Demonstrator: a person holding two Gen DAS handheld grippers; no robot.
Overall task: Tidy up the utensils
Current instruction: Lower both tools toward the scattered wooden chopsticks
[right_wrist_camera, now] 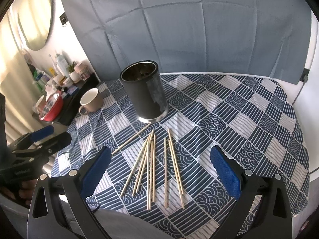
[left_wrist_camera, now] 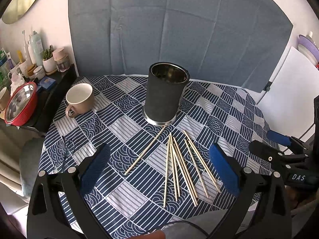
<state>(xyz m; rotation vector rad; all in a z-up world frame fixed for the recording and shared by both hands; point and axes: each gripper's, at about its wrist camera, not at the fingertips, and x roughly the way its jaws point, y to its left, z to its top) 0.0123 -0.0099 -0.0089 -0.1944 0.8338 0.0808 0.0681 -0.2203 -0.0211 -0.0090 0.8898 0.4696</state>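
Chopsticks (left_wrist_camera: pixel 179 165) lie mid-bench, long axes pointing away toward the holder (left_wrist_camera: pixel 166 93), between both grippers' spread, empty fingers (right_wrist_camera: pixel 95 171); neither clearly nearer.

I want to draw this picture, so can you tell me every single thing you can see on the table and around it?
chopsticks: about nine, pale wood, lying loose on the tablecloth in front of the holder
holder: one, black with shiny inside, upright mid-table
mug: one, beige, on its side left of the holder
glasses: one pair, clear, near the table's left edge
tablecloth: one, navy and white pattern, covering the table
red bowl: one, on the dark side shelf at left
bottles and jars: several, mixed colours, same shelf
backdrop: one, grey-blue, behind the table
left tool: blue pads, open
right tool: blue pads, open
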